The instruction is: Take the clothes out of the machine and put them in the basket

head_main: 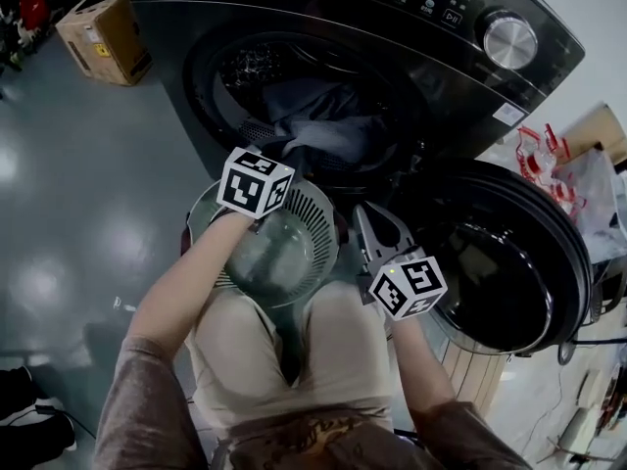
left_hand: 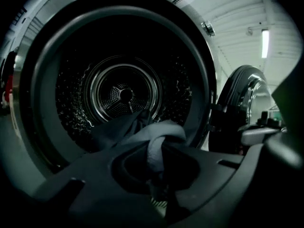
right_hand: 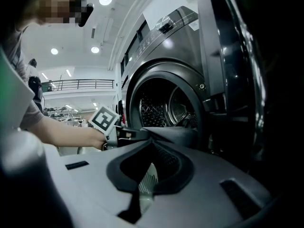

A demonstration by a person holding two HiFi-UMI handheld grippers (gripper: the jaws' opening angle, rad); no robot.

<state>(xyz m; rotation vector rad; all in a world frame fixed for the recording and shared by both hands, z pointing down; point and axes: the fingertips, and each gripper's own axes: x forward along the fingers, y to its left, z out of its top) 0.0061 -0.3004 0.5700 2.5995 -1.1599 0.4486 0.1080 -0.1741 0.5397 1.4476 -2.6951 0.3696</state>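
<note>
The dark front-loading washing machine [head_main: 411,27] stands open, with grey-blue clothes [head_main: 318,125] heaped at its drum mouth. My left gripper [head_main: 276,164] reaches to that mouth and is shut on a fold of grey-blue cloth [left_hand: 159,144], which trails back toward the steel drum [left_hand: 123,94]. A round slotted basket [head_main: 318,218] sits on the floor just below the left gripper. My right gripper [head_main: 372,221] hangs between the basket and the open door, shut with nothing in it. Through the right gripper [right_hand: 140,194] I see the basket's slots [right_hand: 151,177] and the held cloth [right_hand: 173,133].
The round machine door [head_main: 505,262] swings open to the right, close to my right hand. A cardboard box [head_main: 103,32] stands on the grey floor at the far left. Red-and-white items [head_main: 544,155] lie at the right. The person's knees are just behind the basket.
</note>
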